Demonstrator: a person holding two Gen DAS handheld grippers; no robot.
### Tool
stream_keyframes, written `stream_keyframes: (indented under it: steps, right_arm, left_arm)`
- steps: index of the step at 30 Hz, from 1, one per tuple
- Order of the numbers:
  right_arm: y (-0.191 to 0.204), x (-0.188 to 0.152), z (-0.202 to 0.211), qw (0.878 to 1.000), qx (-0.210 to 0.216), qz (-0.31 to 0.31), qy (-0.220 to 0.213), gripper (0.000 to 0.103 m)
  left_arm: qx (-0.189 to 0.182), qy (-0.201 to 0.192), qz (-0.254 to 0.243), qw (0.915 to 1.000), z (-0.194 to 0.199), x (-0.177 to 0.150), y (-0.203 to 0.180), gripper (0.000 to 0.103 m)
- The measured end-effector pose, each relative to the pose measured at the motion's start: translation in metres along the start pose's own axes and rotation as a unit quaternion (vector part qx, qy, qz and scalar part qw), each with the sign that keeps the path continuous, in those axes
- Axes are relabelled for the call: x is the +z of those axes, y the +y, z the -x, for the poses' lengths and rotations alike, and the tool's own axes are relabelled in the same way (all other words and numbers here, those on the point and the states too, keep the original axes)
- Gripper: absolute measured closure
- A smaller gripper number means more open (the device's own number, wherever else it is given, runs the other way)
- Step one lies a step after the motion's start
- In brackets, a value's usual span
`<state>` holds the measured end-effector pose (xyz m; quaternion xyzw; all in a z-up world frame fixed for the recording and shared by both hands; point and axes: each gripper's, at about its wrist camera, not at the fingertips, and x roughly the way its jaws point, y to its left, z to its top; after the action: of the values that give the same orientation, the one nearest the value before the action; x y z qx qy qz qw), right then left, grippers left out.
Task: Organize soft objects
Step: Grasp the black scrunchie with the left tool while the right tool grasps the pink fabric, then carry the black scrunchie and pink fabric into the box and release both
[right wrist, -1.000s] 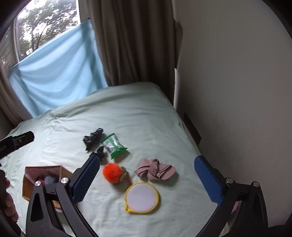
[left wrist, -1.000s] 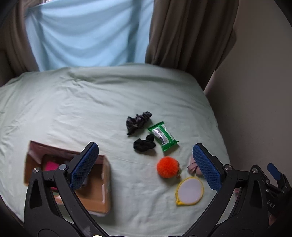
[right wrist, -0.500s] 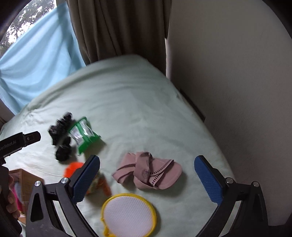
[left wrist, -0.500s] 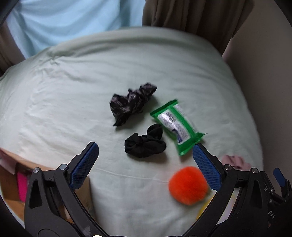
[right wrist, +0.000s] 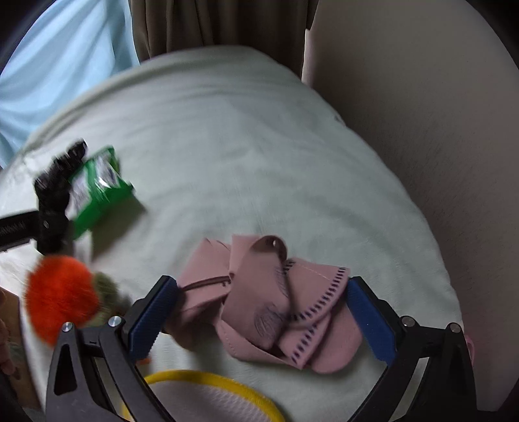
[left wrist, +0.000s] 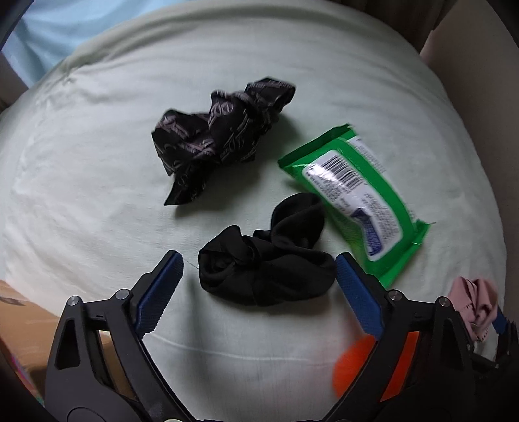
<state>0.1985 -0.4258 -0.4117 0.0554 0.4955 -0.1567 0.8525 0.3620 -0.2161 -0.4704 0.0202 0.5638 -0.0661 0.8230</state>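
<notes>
My left gripper (left wrist: 259,285) is open, its blue pads on either side of a plain black scrunchie (left wrist: 266,263) lying on the pale green bed sheet (left wrist: 97,162). A patterned black scrunchie (left wrist: 220,136) lies behind it and a green wipes pack (left wrist: 356,194) to its right. My right gripper (right wrist: 259,311) is open, its pads on either side of a crumpled pink cloth (right wrist: 272,305). An orange pom-pom (right wrist: 61,295) lies to its left and also shows in the left wrist view (left wrist: 363,363).
A yellow-rimmed round mesh pouch (right wrist: 211,396) lies just below the pink cloth. A cardboard box (left wrist: 19,324) sits at the lower left. Brown curtains (right wrist: 220,26) and a beige wall (right wrist: 438,130) border the bed on the far and right sides.
Both grippers have come down close to the bed. The left now brackets the plain black scrunchie, the right brackets the pink cloth. Both stay open.
</notes>
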Motion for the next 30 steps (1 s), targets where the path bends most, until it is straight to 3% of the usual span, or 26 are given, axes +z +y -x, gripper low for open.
stream_keyframes:
  steps: [2, 6, 9, 15, 17, 20, 25, 30]
  right_arm:
    - [0.0, -0.003, -0.007, 1.0, 0.0, 0.002, 0.007, 0.0]
    - [-0.001, -0.004, -0.012, 1.0, 0.002, 0.005, 0.002, 0.0]
    - [-0.001, -0.005, -0.014, 1.0, 0.005, 0.004, 0.003, 0.005]
    - [0.0, -0.004, -0.008, 1.0, 0.013, 0.006, 0.006, 0.032]
    - [-0.002, -0.002, -0.004, 1.0, 0.017, -0.002, 0.007, 0.051]
    - [-0.006, 0.001, -0.002, 1.0, 0.022, -0.009, 0.009, 0.065]
    - [-0.014, 0.009, 0.004, 0.999, 0.033, -0.028, 0.006, 0.076]
    - [-0.015, 0.018, 0.03, 0.999, 0.04, -0.035, -0.013, 0.077]
  left_arm:
    - [0.002, 0.007, 0.001, 1.0, -0.008, 0.001, 0.002, 0.021]
    - [0.005, 0.002, -0.004, 1.0, -0.014, 0.002, 0.002, 0.025]
    - [0.003, -0.005, -0.013, 0.9999, -0.012, 0.002, 0.0, 0.038]
    - [-0.003, -0.005, -0.013, 0.9999, -0.007, 0.002, 0.003, 0.064]
    - [-0.003, -0.004, -0.013, 0.9999, -0.004, 0.002, 0.002, 0.073]
    - [-0.002, -0.004, -0.014, 0.9999, -0.001, 0.002, 0.003, 0.082]
    - [-0.007, -0.009, -0.01, 0.9999, 0.015, 0.001, 0.005, 0.084]
    - [-0.011, -0.029, -0.012, 0.9994, 0.049, 0.005, 0.002, 0.084]
